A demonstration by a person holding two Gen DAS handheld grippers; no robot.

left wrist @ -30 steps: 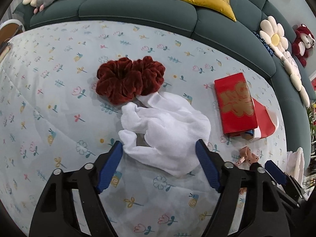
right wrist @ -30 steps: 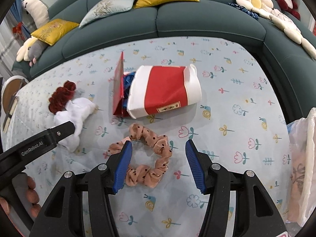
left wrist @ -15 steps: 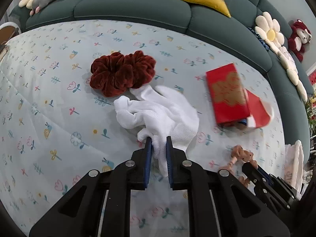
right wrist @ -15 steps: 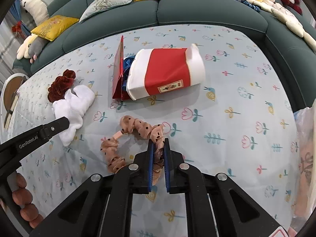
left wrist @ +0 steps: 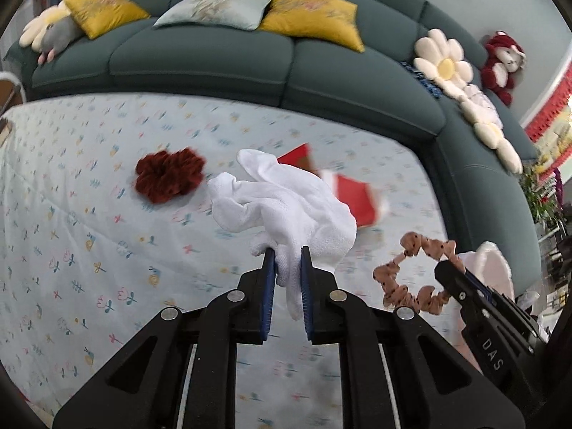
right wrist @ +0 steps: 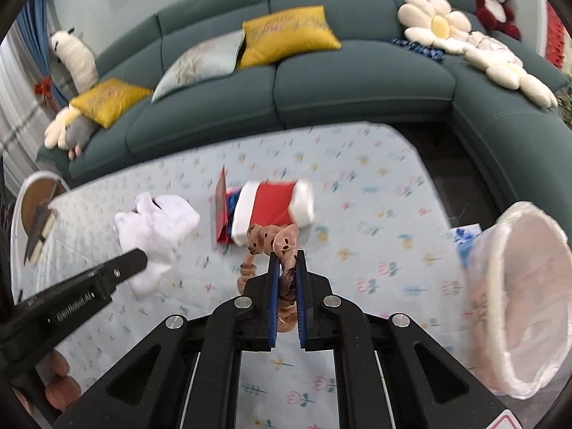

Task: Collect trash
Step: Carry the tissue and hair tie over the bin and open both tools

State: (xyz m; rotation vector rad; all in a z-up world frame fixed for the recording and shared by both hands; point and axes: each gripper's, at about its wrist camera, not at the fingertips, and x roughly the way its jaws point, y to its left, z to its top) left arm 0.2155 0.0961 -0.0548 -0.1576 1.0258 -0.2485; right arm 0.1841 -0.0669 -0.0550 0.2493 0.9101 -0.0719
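Teal sofa [left wrist: 221, 68] behind the floral-clothed desk [left wrist: 71, 236]. Left wrist: our left gripper [left wrist: 287, 268] has its jaws clamped on the crumpled white cloth [left wrist: 286, 207], lifted; red scrunchie [left wrist: 168, 175] and red box [left wrist: 352, 196] remain. Right wrist: right gripper [right wrist: 286, 279] jaws pinch the dotted pink scrunchie [right wrist: 275, 241], aloft; lined bin [right wrist: 525, 296] sits right, nothing dropped yet.

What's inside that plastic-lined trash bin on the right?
The right wrist view looks into the mouth of the trash bin. Only pinkish, crumpled translucent liner shows along its inner wall. No separate item can be made out, and the bottom is hidden by the liner folds and blur.
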